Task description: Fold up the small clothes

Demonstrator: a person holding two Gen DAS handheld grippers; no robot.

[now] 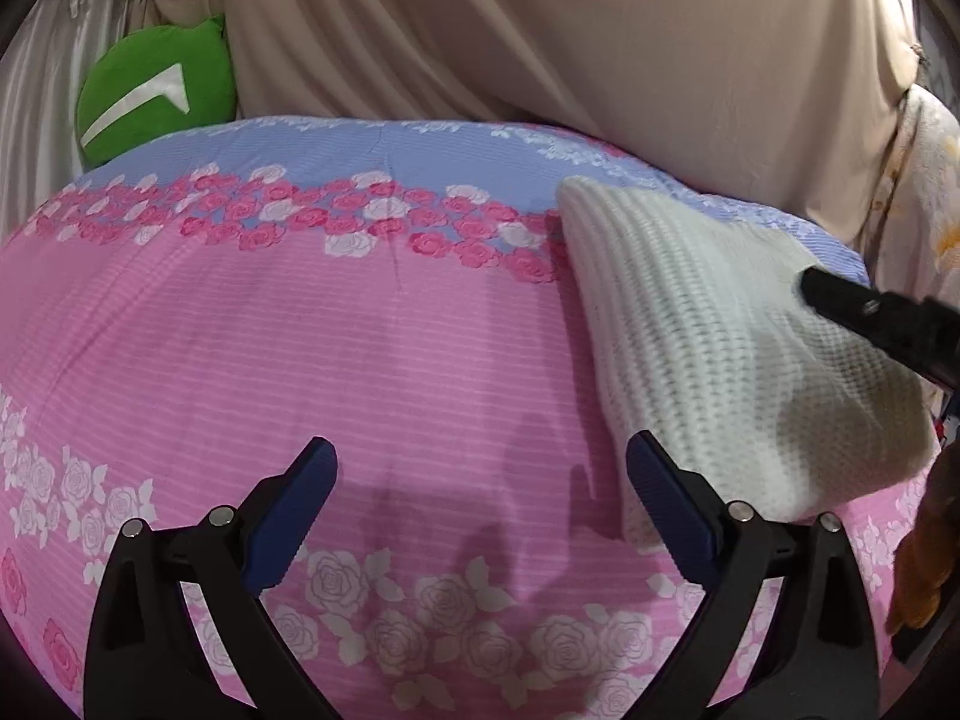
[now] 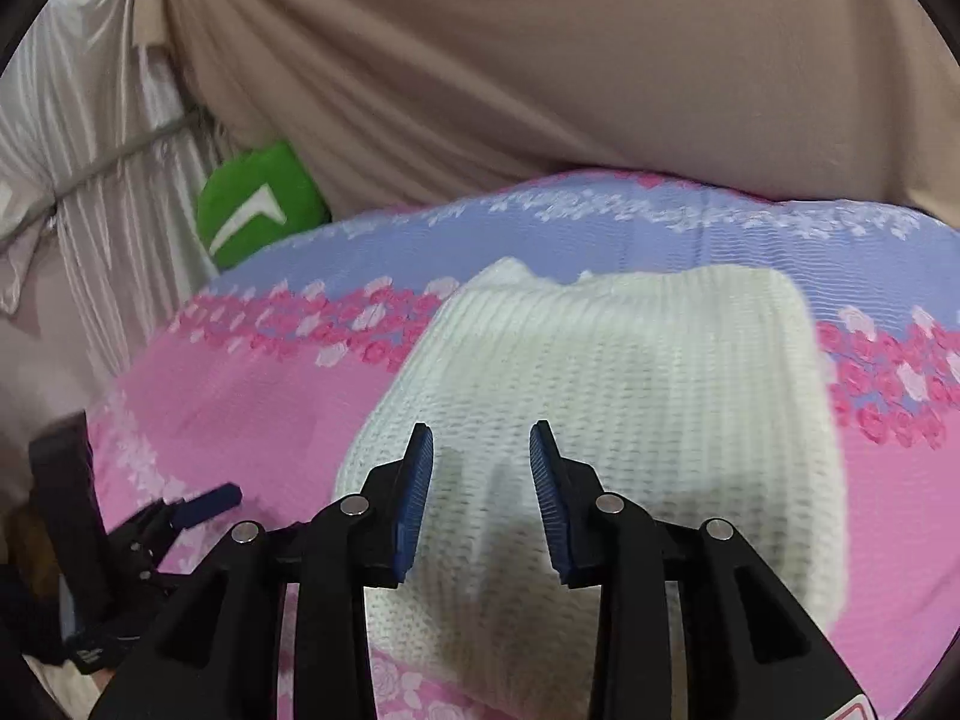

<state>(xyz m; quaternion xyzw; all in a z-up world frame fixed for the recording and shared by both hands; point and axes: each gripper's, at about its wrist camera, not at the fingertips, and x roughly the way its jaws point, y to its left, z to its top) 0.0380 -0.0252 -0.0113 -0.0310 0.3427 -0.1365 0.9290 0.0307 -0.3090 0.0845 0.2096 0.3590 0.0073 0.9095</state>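
**White knit garment lying folded on a floral bedspread, both grippers open and holding nothing**

Left wrist view: The left gripper (image 1: 480, 504) fills the bottom of the frame, its two black arms tipped with dark blue pads (image 1: 288, 516). The jaws stand wide apart with only bedspread between them. The bedspread (image 1: 300, 348) is pink with fine stripes and white and pink rose prints, turning pale blue toward the far side. A white knit garment (image 1: 708, 348) lies on it to the right, folded into a thick block; its near corner sits just beside the right-hand pad, and whether they touch cannot be told. The black tip of the right gripper (image 1: 864, 306) comes in from the right edge over the garment; its jaws cannot be read from here. Behind the bed hangs a beige cloth (image 1: 540, 48), with a green cushion (image 1: 156, 90) bearing a white mark at the far left.

Right wrist view: The right gripper (image 2: 480, 480) hangs above the near part of the white knit garment (image 2: 630, 372), jaws partly open, nothing gripped. The garment rests on the bedspread (image 2: 240, 396), centre frame. The left gripper (image 2: 198, 507) shows at the lower left, over the pink cloth, well apart from the garment. The green cushion (image 2: 258, 204) and beige cloth (image 2: 510, 60) sit behind, with silvery pleated fabric (image 2: 90, 180) at far left.
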